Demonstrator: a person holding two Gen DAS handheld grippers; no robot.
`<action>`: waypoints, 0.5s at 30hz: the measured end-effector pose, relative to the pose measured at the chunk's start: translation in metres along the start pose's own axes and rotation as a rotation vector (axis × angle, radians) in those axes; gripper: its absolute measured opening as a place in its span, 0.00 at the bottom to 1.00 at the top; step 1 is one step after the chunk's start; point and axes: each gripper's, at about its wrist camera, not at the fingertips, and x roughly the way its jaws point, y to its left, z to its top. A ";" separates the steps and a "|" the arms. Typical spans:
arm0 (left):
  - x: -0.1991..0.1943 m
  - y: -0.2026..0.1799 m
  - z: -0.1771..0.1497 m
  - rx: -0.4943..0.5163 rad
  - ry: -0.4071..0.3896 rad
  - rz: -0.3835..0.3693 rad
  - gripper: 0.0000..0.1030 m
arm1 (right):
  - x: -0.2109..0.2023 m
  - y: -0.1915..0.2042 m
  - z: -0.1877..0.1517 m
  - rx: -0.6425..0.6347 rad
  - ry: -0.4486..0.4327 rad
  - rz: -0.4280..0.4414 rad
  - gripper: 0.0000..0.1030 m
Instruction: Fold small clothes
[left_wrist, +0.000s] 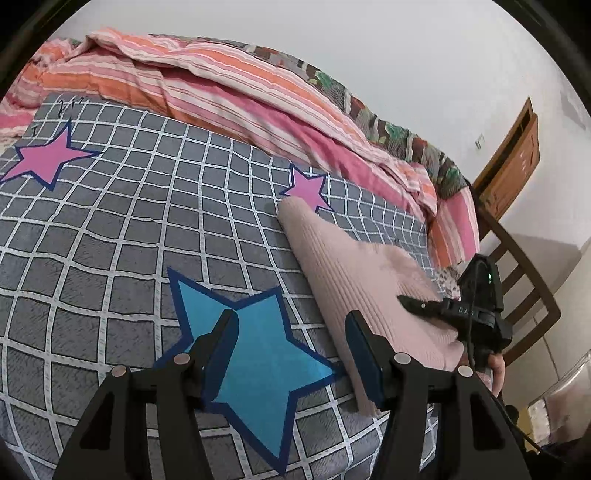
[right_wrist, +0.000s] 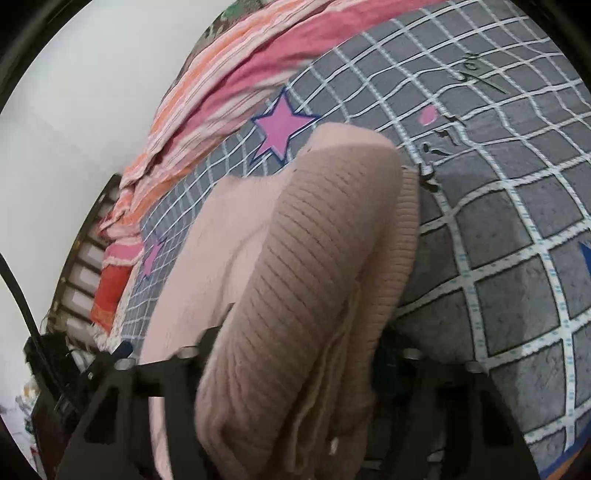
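Observation:
A pale pink ribbed knit garment lies folded on the grey checked bedsheet, right of a blue star print. My left gripper is open and empty, low over the blue star, its right finger beside the garment's near edge. My right gripper reaches over the garment from the right. In the right wrist view the garment bulges up between the fingers and hides the fingertips; the jaws hold a thick fold of it.
A pink and orange striped quilt is bunched along the far side of the bed. Pink star prints mark the sheet. A wooden chair and a door stand to the right, past the bed edge.

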 end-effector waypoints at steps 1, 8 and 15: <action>-0.003 0.002 0.000 -0.011 -0.004 -0.001 0.56 | -0.003 0.000 0.001 0.016 0.006 0.021 0.41; -0.024 0.010 0.010 -0.031 -0.030 0.082 0.56 | -0.057 0.062 0.005 -0.042 -0.096 -0.002 0.36; -0.041 0.029 0.017 -0.074 -0.053 0.125 0.56 | -0.076 0.163 0.020 -0.185 -0.210 -0.248 0.36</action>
